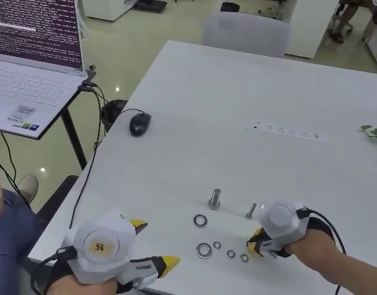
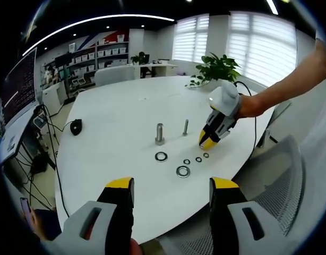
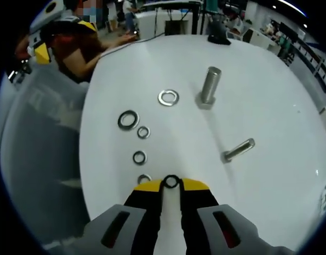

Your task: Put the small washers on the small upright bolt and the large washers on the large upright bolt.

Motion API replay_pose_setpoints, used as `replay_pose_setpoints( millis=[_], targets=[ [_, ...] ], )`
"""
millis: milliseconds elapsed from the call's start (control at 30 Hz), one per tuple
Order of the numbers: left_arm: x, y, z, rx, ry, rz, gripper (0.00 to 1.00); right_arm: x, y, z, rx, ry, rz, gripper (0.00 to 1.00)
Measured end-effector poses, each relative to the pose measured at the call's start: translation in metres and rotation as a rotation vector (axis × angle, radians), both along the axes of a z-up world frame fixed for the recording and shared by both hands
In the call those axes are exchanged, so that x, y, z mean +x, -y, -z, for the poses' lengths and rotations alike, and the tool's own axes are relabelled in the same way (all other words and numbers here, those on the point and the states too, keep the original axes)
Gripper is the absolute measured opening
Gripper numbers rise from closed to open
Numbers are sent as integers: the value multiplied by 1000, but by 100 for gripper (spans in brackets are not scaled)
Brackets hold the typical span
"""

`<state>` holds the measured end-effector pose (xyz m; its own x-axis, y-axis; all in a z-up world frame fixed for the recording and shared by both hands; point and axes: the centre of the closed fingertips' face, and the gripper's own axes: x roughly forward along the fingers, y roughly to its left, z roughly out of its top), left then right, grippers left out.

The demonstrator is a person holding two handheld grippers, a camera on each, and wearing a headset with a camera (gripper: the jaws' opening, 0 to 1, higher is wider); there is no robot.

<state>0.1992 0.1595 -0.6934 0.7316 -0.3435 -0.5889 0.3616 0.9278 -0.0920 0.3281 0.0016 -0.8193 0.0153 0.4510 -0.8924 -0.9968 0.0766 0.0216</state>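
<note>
The large upright bolt (image 1: 214,198) and the small upright bolt (image 1: 251,210) stand near the table's front. Two large washers (image 1: 200,220) (image 1: 204,250) and three small washers (image 1: 230,253) lie flat in front of them. My right gripper (image 1: 255,243) hovers by the rightmost small washer, right of the row. In the right gripper view it (image 3: 171,186) is shut on a small washer (image 3: 171,181) held on edge at its tips, with the small bolt (image 3: 238,150) ahead to the right. My left gripper (image 1: 155,244) is open and holds nothing, at the front left edge, jaws (image 2: 172,186) pointing at the washers.
A black mouse (image 1: 139,123) with its cable lies at the table's left edge. A white power strip (image 1: 287,131) sits at the back right, a plant leaf (image 1: 376,131) beyond it. A laptop (image 1: 35,67) stands on a side stand left; a grey chair (image 1: 247,31) is behind the table.
</note>
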Motion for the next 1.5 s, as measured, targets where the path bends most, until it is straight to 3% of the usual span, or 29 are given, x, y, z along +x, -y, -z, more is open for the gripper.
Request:
replay_pose_setpoints(
  millis=[533, 767, 1067, 1200, 1500],
  targets=[
    [0, 0, 1, -7, -2, -2, 57, 10, 6, -15, 28, 28, 48, 14],
    [1, -2, 0, -9, 1, -5, 57, 29, 10, -37, 55, 74, 85, 14],
    [5, -2, 0, -12, 6, -4, 57, 62, -3, -70, 72, 158, 60, 14],
    [5, -2, -1, -14, 9, -5, 57, 72, -12, -73, 69, 167, 47, 14],
    [4, -9, -1, -18, 10, -27, 57, 71, -19, -65, 32, 159, 12, 14]
  ],
)
